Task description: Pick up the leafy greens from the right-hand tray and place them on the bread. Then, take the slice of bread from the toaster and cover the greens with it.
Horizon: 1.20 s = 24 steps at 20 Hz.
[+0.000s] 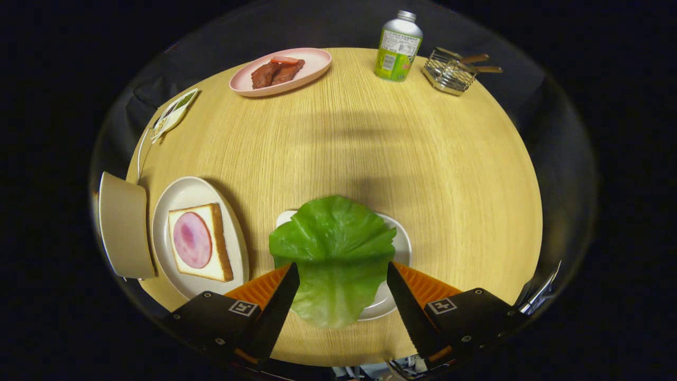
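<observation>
Round table (423,174); leafy greens (333,254) between spread fingers of tool (342,272).

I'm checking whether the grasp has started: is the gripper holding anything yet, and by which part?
Nothing is held. The gripper is open, its fingers either side of the green lettuce leaf lying on the white tray, near the leaf's stem end.

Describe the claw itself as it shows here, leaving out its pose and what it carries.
The claw has two long, tapering fingers with finely ridged, sawtooth-like inner faces. Each is backed by a ribbed panel and mounted on a blocky black housing with visible screws. Each housing bears a small square black-and-white marker. No sleeve or cable can be made out.
</observation>
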### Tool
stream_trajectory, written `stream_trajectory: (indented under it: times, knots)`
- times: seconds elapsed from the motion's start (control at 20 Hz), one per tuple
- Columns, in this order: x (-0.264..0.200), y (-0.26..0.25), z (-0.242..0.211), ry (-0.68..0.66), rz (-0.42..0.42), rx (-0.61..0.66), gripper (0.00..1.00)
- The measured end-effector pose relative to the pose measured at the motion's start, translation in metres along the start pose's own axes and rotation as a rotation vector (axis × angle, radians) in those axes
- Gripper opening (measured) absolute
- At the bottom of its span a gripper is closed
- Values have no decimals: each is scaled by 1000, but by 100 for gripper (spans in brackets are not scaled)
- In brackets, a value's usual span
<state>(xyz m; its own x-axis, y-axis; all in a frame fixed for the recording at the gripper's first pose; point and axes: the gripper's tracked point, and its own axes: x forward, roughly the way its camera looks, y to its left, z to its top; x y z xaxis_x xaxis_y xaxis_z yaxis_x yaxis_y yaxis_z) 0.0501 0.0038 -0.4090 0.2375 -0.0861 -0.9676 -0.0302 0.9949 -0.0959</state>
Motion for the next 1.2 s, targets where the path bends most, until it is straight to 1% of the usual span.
stream_trajectory:
  times: [0.15, 0.2, 0.4, 0.45, 0.5, 0.55, 0.6, 0.65, 0.7, 0.75, 0.8, 0.85, 1.0, 1.2]
  knots:
    - [10, 0, -2, 31, -4, 6, 100]
    - [12, 1, 2, 18, 0, 8, 99]
    - [14, 1, 2, 31, -3, 0, 91]
    - [13, 1, 1, 30, -4, -4, 78]
    - [13, 2, 1, 31, -4, -5, 73]
    - [13, 0, 1, 34, -8, -4, 58]
    - [12, -1, 0, 35, -9, 2, 50]
    - [12, -2, -1, 36, -12, 7, 34]
    - [11, -4, -2, 36, -17, 15, 25]
    - [11, -3, -3, 40, -16, 23, 8]
    - [10, -4, -4, 45, -17, 25, 3]
    - [9, -3, -4, 44, -16, 27, 1]
    - [-3, -3, 2, 23, -5, 44, 1]
    - [-34, 2, 15, -29, -1, 42, 1]
